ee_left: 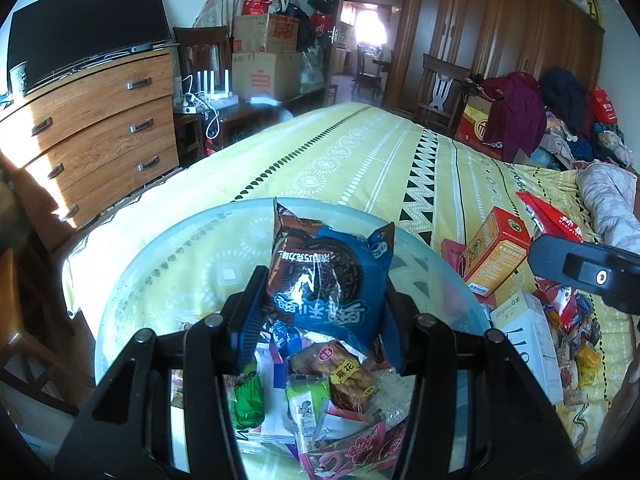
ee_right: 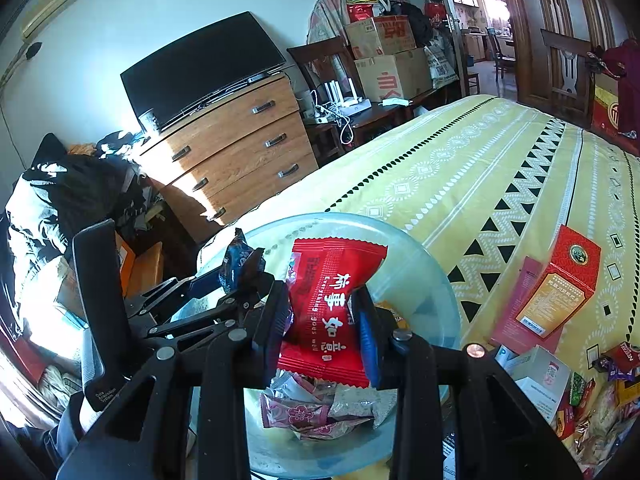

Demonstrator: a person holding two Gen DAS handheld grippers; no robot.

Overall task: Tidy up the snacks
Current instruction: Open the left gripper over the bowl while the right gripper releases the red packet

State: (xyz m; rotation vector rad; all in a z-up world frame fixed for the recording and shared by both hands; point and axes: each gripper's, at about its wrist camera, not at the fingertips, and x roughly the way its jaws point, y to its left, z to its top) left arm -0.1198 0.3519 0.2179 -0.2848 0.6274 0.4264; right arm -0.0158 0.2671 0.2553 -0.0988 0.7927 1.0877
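Note:
My left gripper [ee_left: 320, 312] is shut on a blue and brown cookie packet [ee_left: 328, 268] and holds it over a clear round bowl [ee_left: 160, 248] on the bed. Several small wrapped snacks [ee_left: 316, 392] lie in the bowl. My right gripper [ee_right: 324, 320] is shut on a red snack packet [ee_right: 328, 304] with white characters, held above the same bowl [ee_right: 424, 280], where pink and silver wrappers [ee_right: 316, 412] lie. The left gripper with its blue packet [ee_right: 236, 260] shows at the left of the right wrist view. Part of the right gripper body [ee_left: 588, 272] shows in the left wrist view.
An orange and red box [ee_left: 496, 252] leans on the yellow patterned bedspread [ee_left: 360, 160] to the right of the bowl, next to a white box [ee_left: 528, 340] and a pile of loose snacks [ee_left: 572, 332]. A wooden dresser [ee_left: 92, 128] with a TV stands left of the bed.

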